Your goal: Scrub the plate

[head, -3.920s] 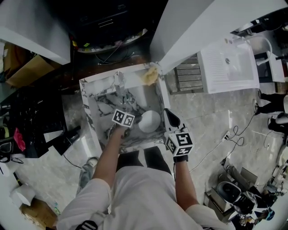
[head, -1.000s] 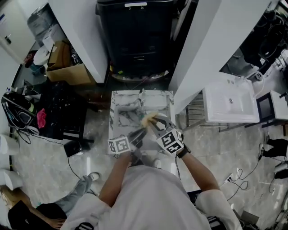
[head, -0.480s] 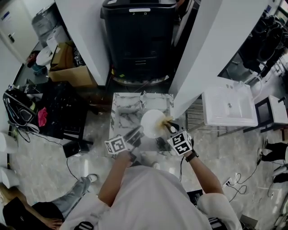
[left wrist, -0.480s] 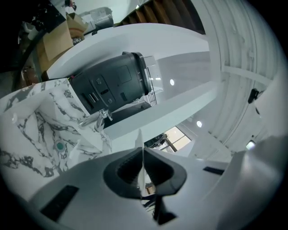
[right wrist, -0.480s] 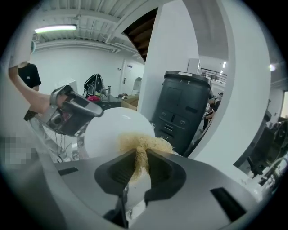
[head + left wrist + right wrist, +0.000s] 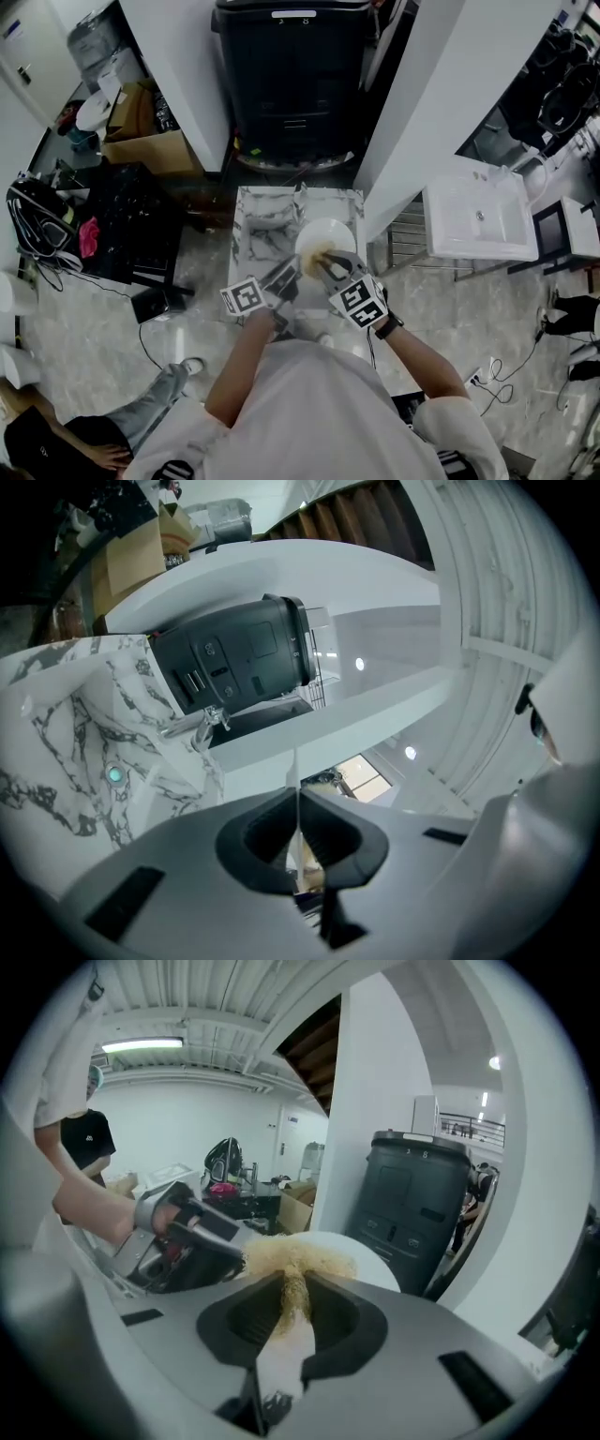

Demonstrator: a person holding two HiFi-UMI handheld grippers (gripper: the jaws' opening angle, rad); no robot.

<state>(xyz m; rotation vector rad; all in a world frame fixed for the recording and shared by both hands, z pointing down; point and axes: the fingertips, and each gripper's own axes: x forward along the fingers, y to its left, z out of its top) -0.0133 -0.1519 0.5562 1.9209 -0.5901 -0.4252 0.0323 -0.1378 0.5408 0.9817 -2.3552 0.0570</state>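
Observation:
In the head view a white plate (image 6: 330, 234) is held over the marble sink (image 6: 255, 242). My left gripper (image 6: 292, 269) is shut on the plate's near-left rim. In the left gripper view that rim (image 6: 297, 769) shows edge-on as a thin white line between the jaws of the left gripper (image 6: 298, 803). My right gripper (image 6: 325, 264) is shut on a yellow scouring pad (image 6: 316, 259), which lies against the plate's lower left face. In the right gripper view the pad (image 6: 292, 1260) bulges out of the right gripper (image 6: 292, 1290) onto the plate (image 6: 377, 1265), with the left gripper (image 6: 217, 1252) beside it.
A faucet (image 6: 298, 195) stands at the sink's far edge. Behind it is a black bin (image 6: 291, 56) between white walls. A white basin (image 6: 478, 220) sits to the right. Cables and boxes crowd the floor at left, where another person's legs (image 6: 155, 398) show.
The right gripper has carried the scouring pad from the plate's right rim leftwards across its face. The left gripper and the plate have risen slightly.

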